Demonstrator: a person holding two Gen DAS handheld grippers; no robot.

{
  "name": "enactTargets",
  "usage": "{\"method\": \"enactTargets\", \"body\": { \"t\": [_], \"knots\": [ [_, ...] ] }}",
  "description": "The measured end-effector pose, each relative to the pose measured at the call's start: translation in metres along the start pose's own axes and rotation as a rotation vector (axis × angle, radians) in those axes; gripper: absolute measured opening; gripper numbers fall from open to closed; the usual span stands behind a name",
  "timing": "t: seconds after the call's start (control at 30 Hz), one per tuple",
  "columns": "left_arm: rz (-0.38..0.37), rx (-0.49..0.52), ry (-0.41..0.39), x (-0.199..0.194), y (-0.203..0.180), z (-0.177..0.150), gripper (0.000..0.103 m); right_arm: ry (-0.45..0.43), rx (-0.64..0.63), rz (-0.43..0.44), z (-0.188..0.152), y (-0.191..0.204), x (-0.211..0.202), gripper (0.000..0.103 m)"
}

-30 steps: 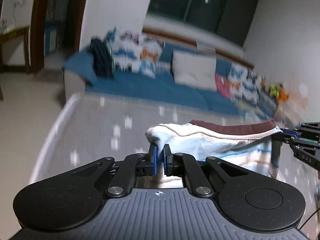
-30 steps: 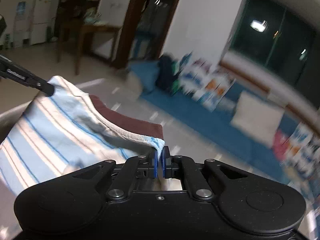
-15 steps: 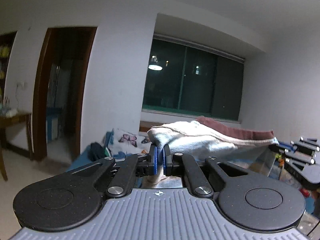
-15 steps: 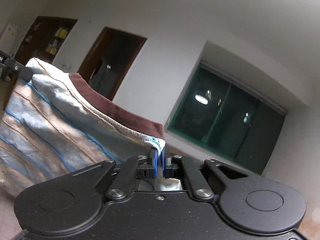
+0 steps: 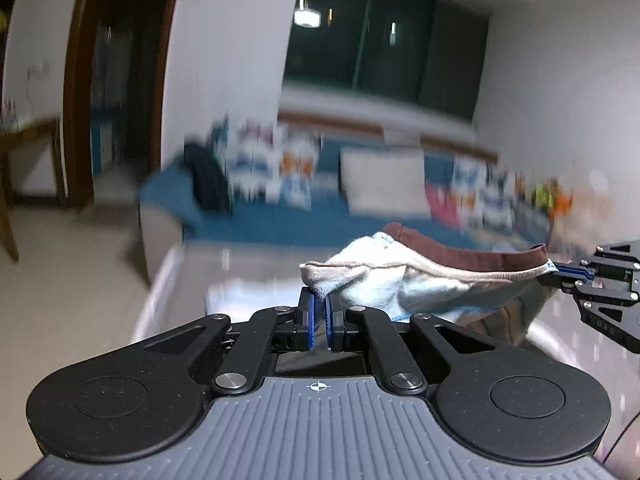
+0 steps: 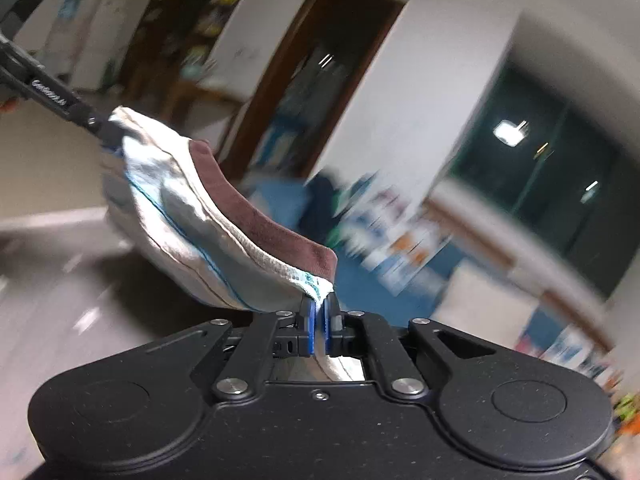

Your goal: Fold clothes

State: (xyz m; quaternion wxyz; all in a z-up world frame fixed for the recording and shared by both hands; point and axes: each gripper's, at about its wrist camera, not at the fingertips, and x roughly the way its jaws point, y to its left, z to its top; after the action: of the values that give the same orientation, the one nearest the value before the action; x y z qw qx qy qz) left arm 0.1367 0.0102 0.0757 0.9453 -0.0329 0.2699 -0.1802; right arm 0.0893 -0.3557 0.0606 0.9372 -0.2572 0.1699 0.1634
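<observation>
Both claws are clenched on one garment point(image 5: 404, 280), a pale blue-and-tan striped piece w/ a dark maroon band point(image 5: 472, 254) along its top edge. The left claw point(image 5: 319, 312) pinches one end of that edge; the right claw point(image 6: 319, 320) pinches the other end, so the cloth hangs slung between them in the air, above a grey surface point(image 5: 180, 280) whose left edge shows in the left wrist view. The lower part droops toward the surface, but blur makes it hard to tell whether it touches.

Handling, as a judgement: light, soft knit, no stiffness. It sags in the middle and bunches near the left claw, where the fabric looks doubled over. Not fragile, not slippery; thin edges could creep out of the pads if tugged sideways. Best holds are where they are now, i.e. at the hemmed band corners, since the thicker seam gives the pads something to bite. Keeping the edge taut between the claws should let the rest hang flat.
</observation>
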Motion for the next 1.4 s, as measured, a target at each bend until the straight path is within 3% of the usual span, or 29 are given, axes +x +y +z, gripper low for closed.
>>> {"method": "enactTargets", "body": {
  "t": [0.1, 0.17, 0.3, 0.4, 0.5, 0.63, 0.73, 0.83, 0.93, 1.1, 1.4],
  "knots": [
    [-0.005, -0.016, 0.085, -0.009, 0.012, -0.051, 0.006, 0.043, 0.003, 0.067, -0.028, 0.019, -0.008, 0.005],
    [-0.002, -0.011, 0.105, -0.015, 0.018, -0.071, 0.006, 0.086, 0.013, 0.147, -0.032, 0.054, -0.025, 0.005],
    [0.019, -0.009, 0.146, -0.032, 0.026, -0.105, 0.006, 0.143, -0.014, 0.224, -0.047, 0.076, -0.044, 0.005],
    [0.046, -0.009, 0.171, -0.037, 0.037, -0.117, 0.006, 0.182, -0.019, 0.26, -0.055, 0.078, -0.058, 0.007],
    [0.05, -0.021, 0.183, -0.043, 0.045, -0.118, 0.007, 0.205, 0.007, 0.289, -0.038, 0.11, -0.049, 0.012],
    [0.044, 0.021, 0.189, -0.058, 0.048, -0.12, 0.013, 0.207, 0.057, 0.304, -0.03, 0.094, -0.075, 0.028],
    [0.061, 0.046, 0.196, -0.064, 0.049, -0.121, 0.019, 0.207, 0.108, 0.291, -0.055, 0.108, -0.048, 0.029],
    [0.067, 0.039, 0.17, -0.066, 0.046, -0.116, 0.022, 0.216, 0.158, 0.236, -0.058, 0.093, -0.047, 0.032],
    [0.049, 0.064, 0.158, -0.061, 0.036, -0.111, 0.035, 0.237, 0.197, 0.172, -0.069, 0.082, -0.027, 0.038],
    [0.011, 0.116, 0.177, -0.037, 0.011, -0.109, 0.037, 0.28, 0.265, 0.094, -0.09, 0.064, 0.009, 0.041],
    [-0.037, 0.175, 0.251, 0.025, -0.025, -0.115, 0.037, 0.313, 0.32, 0.037, -0.111, 0.047, 0.021, 0.044]
  ]
}}
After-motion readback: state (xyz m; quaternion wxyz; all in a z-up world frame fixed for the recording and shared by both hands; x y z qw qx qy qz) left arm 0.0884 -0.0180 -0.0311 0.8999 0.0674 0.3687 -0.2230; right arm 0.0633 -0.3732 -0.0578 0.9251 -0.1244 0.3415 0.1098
